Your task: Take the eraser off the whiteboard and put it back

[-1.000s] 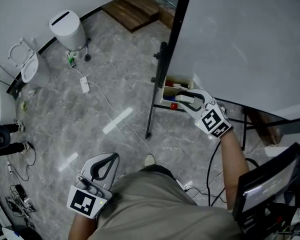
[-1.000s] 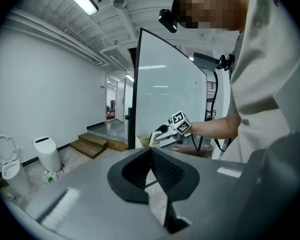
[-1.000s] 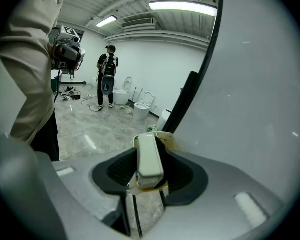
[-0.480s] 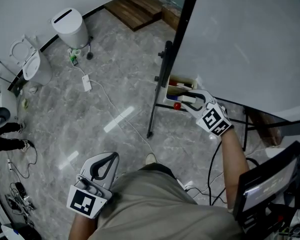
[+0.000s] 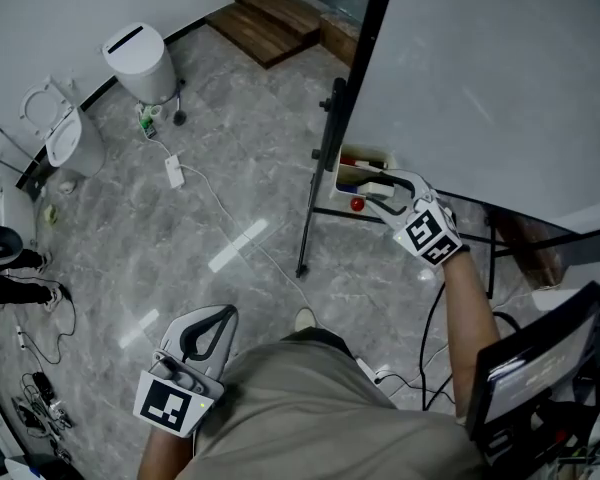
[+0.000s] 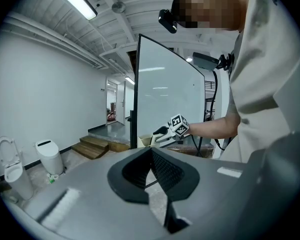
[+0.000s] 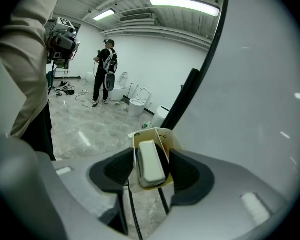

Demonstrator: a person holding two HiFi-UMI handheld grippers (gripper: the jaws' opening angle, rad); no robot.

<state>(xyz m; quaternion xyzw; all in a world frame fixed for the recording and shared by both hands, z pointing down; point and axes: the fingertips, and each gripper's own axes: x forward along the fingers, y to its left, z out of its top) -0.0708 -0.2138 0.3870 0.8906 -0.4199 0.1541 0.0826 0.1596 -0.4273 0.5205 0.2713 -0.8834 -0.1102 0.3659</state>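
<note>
The white eraser (image 7: 150, 163) lies in a small yellowish box (image 7: 162, 136) at the foot of the whiteboard (image 7: 260, 109). My right gripper (image 7: 151, 168) straddles it. Its jaws have just been opening, and a gap shows on each side of the eraser between them. In the head view the right gripper (image 5: 380, 192) reaches into the box (image 5: 364, 158), which also holds markers, under the whiteboard (image 5: 500, 68). My left gripper (image 5: 216, 318) hangs low by my hip, shut and empty; in its own view its tips (image 6: 150, 153) meet.
The easel's black leg (image 5: 316, 208) stands left of the box. A white bin (image 5: 140, 60), a toilet (image 5: 62, 136), wooden steps (image 5: 270, 13) and floor cables (image 5: 195, 183) lie farther off. A monitor (image 5: 540, 368) sits at lower right. A person (image 7: 107, 71) stands far away.
The right gripper has edged slightly up toward the box and its jaws stand wider around the eraser. The left gripper has stayed where it was.
</note>
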